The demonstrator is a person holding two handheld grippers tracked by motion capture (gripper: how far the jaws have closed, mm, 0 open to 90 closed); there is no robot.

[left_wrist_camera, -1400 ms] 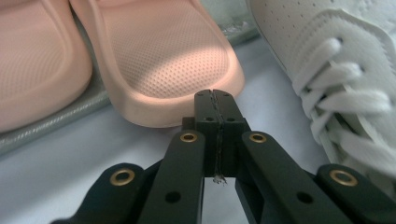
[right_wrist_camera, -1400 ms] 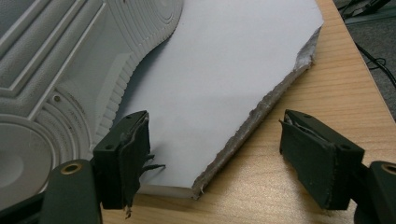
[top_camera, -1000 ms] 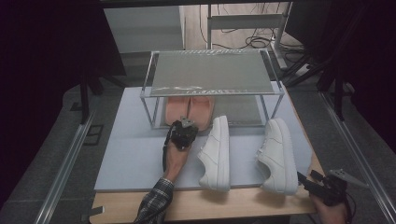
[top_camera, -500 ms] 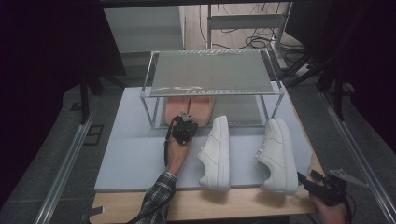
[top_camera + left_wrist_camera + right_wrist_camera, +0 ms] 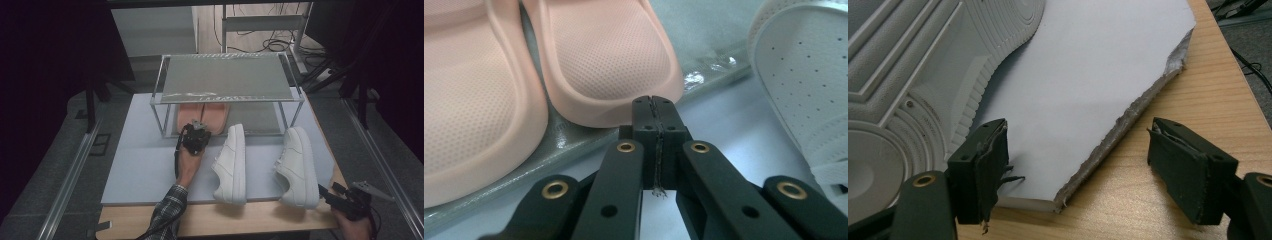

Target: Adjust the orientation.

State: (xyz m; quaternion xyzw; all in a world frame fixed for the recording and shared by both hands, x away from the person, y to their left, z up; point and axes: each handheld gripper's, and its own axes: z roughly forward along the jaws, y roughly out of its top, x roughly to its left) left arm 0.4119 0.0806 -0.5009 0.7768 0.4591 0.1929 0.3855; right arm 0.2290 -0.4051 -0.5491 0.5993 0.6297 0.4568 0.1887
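At the centre of the high view, the left tool (image 5: 198,126), jaws closed on nothing, noses the soft, light pink foam slipper (image 5: 611,60) under the wire rack (image 5: 227,75), best pinched at its thick toe rim, while the right tool (image 5: 327,192) idles open.

The high view looks down and toward 12 o'clock over the table (image 5: 250,220); both gripper views sit close above the mat (image 5: 1088,75) it shares.

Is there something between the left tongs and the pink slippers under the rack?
Nothing visible stands between them. The left tongs, shut and empty, sit right at the toe of the nearer pink slipper, which lies on the lower shelf of the rack. The white sneaker lies off to the side, not in the path.
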